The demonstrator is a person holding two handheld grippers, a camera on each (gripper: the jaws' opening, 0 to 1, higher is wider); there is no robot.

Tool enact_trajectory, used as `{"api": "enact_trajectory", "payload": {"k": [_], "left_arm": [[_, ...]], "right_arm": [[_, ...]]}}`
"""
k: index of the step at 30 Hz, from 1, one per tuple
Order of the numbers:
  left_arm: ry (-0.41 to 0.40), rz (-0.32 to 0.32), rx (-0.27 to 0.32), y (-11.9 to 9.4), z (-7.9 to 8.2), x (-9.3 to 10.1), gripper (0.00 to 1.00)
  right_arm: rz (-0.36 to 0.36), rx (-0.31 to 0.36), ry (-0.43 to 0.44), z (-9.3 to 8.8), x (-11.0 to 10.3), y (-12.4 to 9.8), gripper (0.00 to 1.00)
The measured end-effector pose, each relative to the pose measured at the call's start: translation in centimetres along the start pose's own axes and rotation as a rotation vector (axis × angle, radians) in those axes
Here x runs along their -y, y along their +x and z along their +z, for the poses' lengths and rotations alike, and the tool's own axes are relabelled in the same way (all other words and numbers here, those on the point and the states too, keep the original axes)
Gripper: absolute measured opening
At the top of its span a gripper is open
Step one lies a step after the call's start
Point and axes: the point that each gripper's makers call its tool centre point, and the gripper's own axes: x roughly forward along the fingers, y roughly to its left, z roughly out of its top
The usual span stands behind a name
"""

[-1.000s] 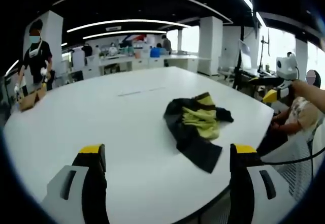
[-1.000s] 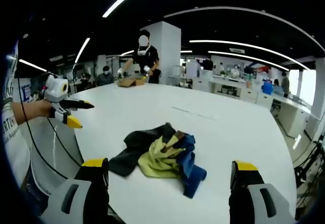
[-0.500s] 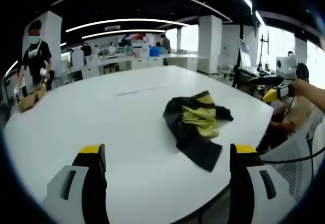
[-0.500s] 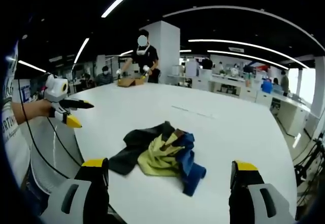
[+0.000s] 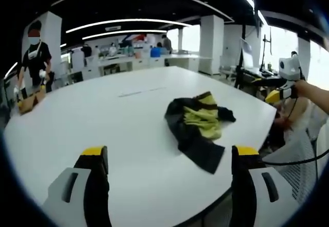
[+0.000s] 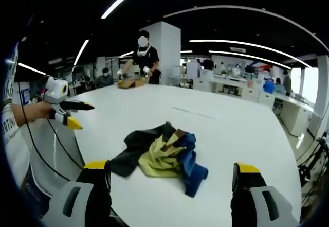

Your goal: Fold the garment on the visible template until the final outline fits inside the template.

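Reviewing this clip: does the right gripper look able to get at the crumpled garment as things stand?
Probably yes. The right gripper is open, jaws wide apart, facing the crumpled garment on the white table. Nothing lies between them, and the left gripper is off to the side.

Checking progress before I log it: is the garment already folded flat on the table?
No, the garment lies crumpled in a heap on the white table.
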Motion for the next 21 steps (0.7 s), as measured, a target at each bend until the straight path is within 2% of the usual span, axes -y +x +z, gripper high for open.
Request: {"api": "enact_trajectory", "payload": {"k": [11,21], "left_arm": [[0.029,-0.005,-0.004,0.3,0.4,-0.2,0.92],[0.055,-0.041,-0.001,1.4,1.0,0.1,0.84]], "right_arm": [[0.015,-0.001,0.011,-0.4,0.1,0.6,0.91],[0.037,0.003,-0.007,-0.4,0.7,1.7,0.72]]}}
